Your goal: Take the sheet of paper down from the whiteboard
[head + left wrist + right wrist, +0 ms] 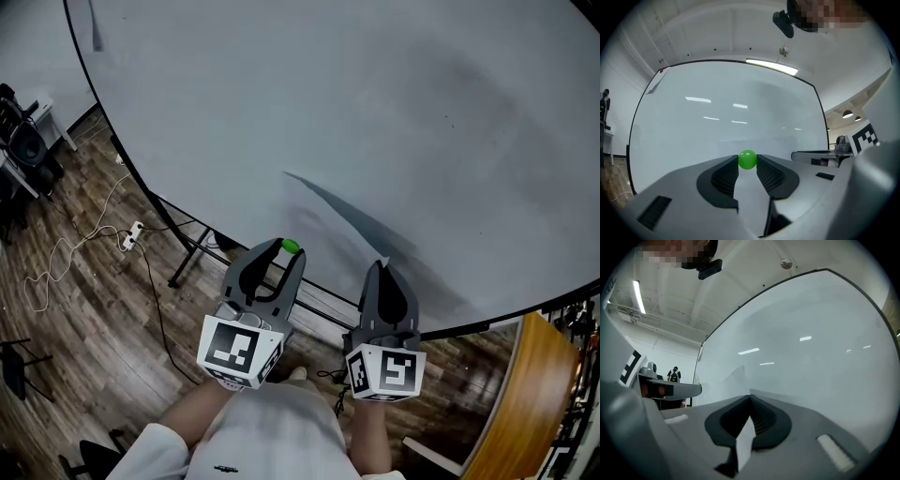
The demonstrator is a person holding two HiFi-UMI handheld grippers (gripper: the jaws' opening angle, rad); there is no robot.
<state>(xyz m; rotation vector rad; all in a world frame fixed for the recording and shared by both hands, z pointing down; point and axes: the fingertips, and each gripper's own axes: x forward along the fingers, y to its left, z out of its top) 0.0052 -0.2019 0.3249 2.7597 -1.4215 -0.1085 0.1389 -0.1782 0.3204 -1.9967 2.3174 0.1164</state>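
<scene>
The whiteboard (pixel 375 103) fills the head view and also spreads across the left gripper view (pixel 722 117). A white sheet of paper (pixel 323 217) stands off the board and casts a dark shadow along its edge. My right gripper (pixel 381 269) is shut on the paper's lower corner, and the sheet (pixel 745 439) passes between its closed pads and rises beyond them. My left gripper (pixel 287 251) is just left of it, shut on a small green ball magnet (pixel 291 247), which shows pinched between the pads (pixel 747 159).
The whiteboard's black stand legs (pixel 192 248) rest on the wood floor below. A power strip with trailing cables (pixel 131 234) lies at left, near chairs (pixel 23 141). A curved wooden tabletop (pixel 525 394) is at lower right. A person (pixel 674 374) stands far off.
</scene>
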